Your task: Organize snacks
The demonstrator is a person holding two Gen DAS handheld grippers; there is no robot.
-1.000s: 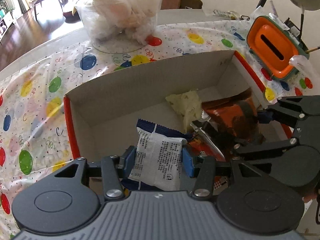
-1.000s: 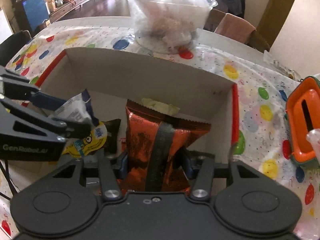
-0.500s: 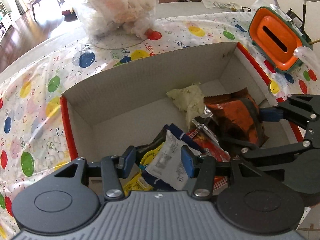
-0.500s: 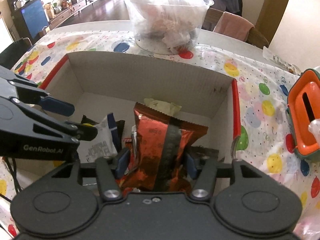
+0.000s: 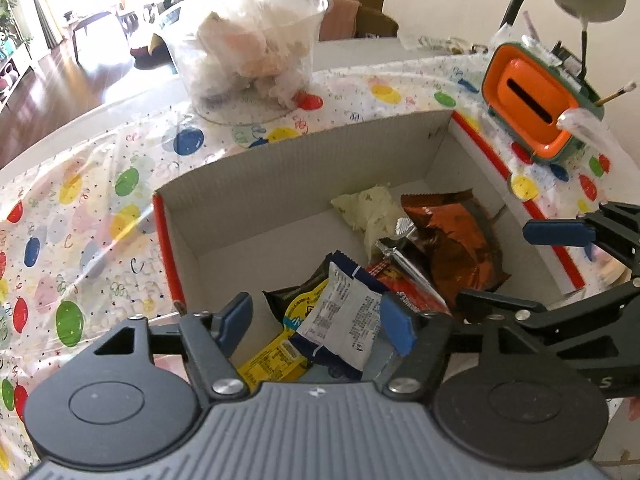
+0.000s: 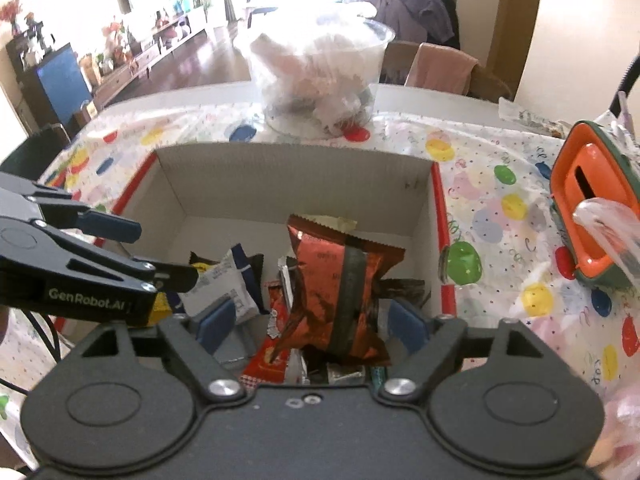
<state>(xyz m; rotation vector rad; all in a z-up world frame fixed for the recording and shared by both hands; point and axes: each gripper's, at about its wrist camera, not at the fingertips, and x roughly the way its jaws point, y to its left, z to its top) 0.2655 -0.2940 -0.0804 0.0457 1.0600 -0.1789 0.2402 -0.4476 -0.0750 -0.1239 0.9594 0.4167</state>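
Both grippers, left (image 5: 316,326) and right (image 6: 310,318), hang spread, holding nothing, above the white corrugated cardboard box (image 5: 304,156). Copper-orange foil snack bag (image 6: 340,280) leans at 12 o'clock; it may topple, being unsupported.

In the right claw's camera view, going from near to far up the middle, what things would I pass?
Right claw → orange-brown snack bag → far wall of the cardboard box → clear plastic tub on the spotted tablecloth → chair with a pink cloth.
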